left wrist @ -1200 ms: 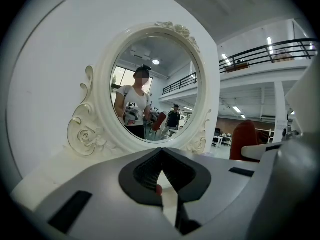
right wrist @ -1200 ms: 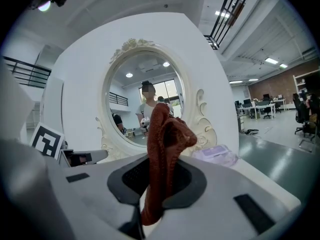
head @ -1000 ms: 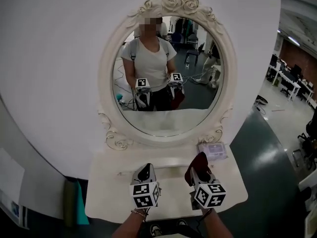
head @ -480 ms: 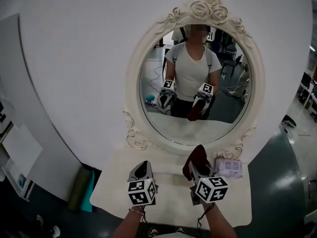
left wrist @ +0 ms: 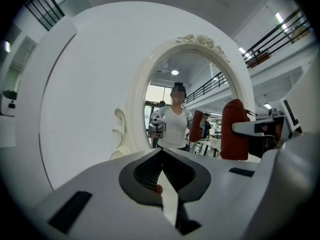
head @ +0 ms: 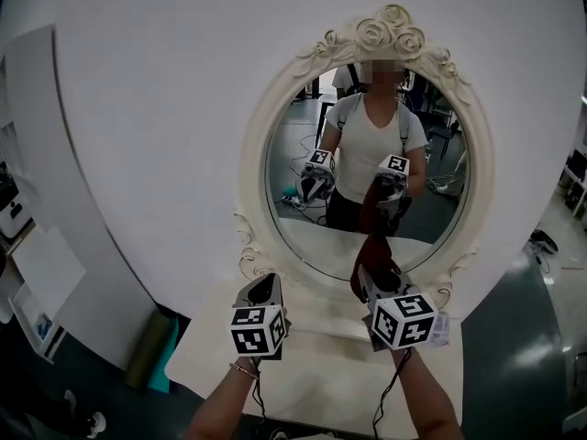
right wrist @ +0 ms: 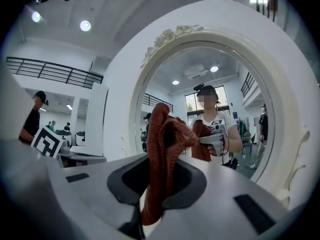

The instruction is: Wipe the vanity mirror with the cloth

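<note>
Holding the right gripper up at the lower edge of the vanity mirror, you've got its jaws clamped on the cloth. The right gripper view shows it plainly: the rust-red cloth is pinched between the two jaws of the right gripper, bunched in folds above them, with a tail hanging below. Past it, the mirror fills that view, white frame curving round the glass.

From the head view, the cloth stands up over the bottom rim of the oval frame, in front of the lower glass. Whether it touches the glass I can't tell from here.

Your left gripper sits lower and to the left, over the white vanity top, just in front of the carved scroll at the frame's lower left. In its own view the left gripper has its jaws pressed together with nothing between them. The mirror stands ahead of it, and the cloth shows off to its right.

In the glass you can see your own reflection in a white shirt, both grippers raised, the cloth dangling from one.
</note>
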The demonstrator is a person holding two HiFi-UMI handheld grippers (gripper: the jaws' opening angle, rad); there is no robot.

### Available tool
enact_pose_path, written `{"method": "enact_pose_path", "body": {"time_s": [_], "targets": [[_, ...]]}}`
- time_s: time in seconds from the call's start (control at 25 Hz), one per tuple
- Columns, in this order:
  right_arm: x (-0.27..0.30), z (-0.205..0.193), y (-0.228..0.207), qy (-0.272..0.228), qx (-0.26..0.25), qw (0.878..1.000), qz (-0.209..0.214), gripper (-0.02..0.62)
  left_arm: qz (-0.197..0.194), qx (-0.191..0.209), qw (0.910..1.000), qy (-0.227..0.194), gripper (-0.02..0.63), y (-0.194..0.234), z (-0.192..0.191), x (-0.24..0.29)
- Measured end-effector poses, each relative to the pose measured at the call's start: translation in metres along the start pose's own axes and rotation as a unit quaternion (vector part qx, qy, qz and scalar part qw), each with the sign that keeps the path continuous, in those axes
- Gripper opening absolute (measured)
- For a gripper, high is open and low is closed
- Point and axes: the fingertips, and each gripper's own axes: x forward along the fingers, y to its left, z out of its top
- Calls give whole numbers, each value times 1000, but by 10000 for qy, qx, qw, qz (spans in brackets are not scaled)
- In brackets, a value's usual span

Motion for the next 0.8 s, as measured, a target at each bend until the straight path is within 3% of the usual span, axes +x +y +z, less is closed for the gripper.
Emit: {"method": "enact_pose_path", "body": {"time_s": [0.16, 0.32, 0.52, 0.64, 0.8], "targets": [[9, 46, 0, -123, -391, 9991, 128, 58, -163, 181, 9991, -333, 11, -8, 56, 13], [14, 103, 5, -335, -1260, 9914, 76, 58, -235, 451, 9962, -704, 11, -15, 118, 21], [28, 170, 23, -182, -2626, 9647, -81, 58, -181, 776, 9901, -1158, 11, -15, 189, 23], [43, 207, 45, 39, -3533, 9352, -233, 58, -111, 988, 9869, -1267, 11, -6, 223, 24], [67, 250, 58, 365, -4993, 8601, -975, 58, -187, 919, 9874, -1278, 11, 3, 256, 26]]}}
